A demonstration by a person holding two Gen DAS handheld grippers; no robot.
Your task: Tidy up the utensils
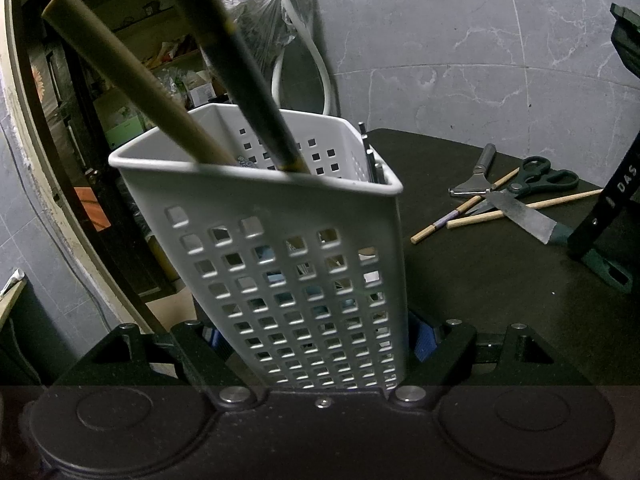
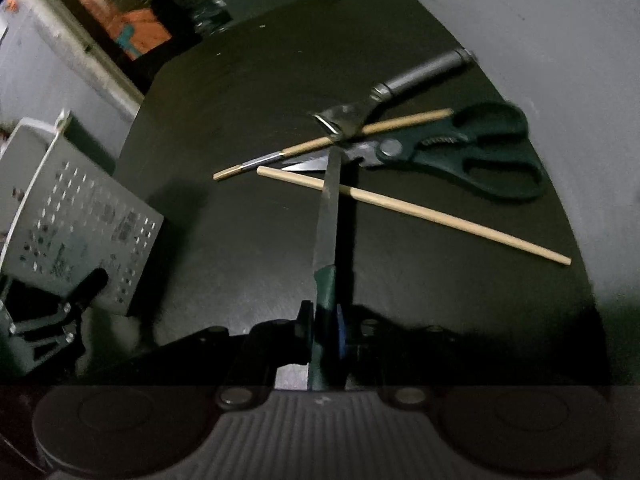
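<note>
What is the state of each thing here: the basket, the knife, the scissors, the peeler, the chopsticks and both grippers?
Left gripper: shut on the basket.
Basket: held tilted, with two long handles standing in it.
Right gripper: shut on the knife's green handle.
Knife: held, its blade pointing at the pile.
Scissors: closed, lying on the table.
Peeler: lying across one chopstick.
Chopsticks: loose on the table, apart.

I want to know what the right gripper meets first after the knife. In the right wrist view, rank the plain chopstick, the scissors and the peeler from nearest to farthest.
1. Plain chopstick: nearest the right gripper, lying across under the knife blade.
2. Scissors: behind it, handles to the right.
3. Peeler: farthest, handle pointing to the upper right.
</note>
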